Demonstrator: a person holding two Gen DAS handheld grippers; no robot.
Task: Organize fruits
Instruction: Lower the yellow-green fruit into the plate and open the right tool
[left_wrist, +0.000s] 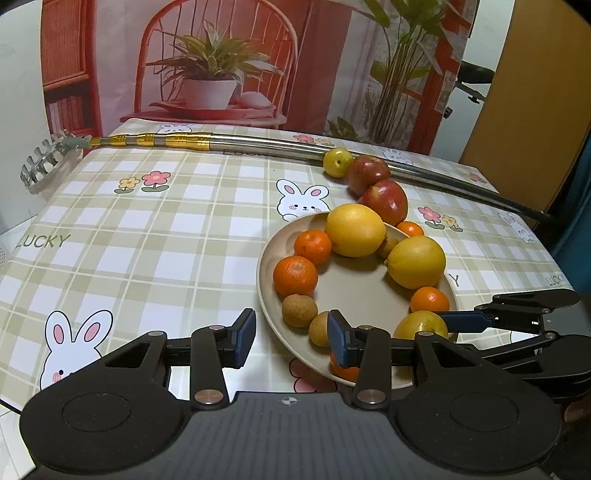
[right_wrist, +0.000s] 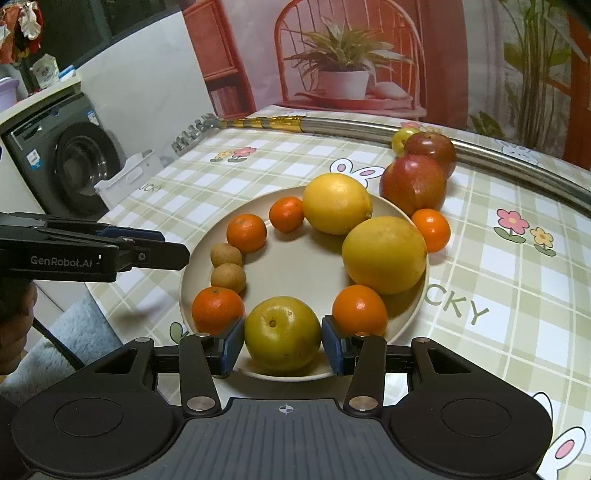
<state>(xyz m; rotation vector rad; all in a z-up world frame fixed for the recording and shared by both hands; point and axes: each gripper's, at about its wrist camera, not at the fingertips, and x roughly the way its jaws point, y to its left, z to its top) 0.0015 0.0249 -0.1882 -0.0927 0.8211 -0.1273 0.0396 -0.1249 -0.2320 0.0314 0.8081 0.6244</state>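
- Left gripper: jaws spread apart, nothing between them; positioned above the near-left rim of the plate, right pad over the plate edge, left pad over the tablecloth.
- Plate: beige, round, on the checked tablecloth; fruit arranged in a ring along the rim, centre bare.
- Ring, left side: two small brown fruits touching each other, tangerines beyond and nearer.
- Ring, near edge: yellow-green fruit resting on the plate, flanked by a tangerine on each side.
- Right gripper: blue pads on either side of the yellow-green fruit, close to its flanks; firm contact cannot be confirmed.
- Ring, far and right side: two large yellow citrus fruits, touching.
- Off the plate, far right: one tangerine just beside the rim, two red apples, one small yellow fruit, against a metal pole lying across the table's far edge.
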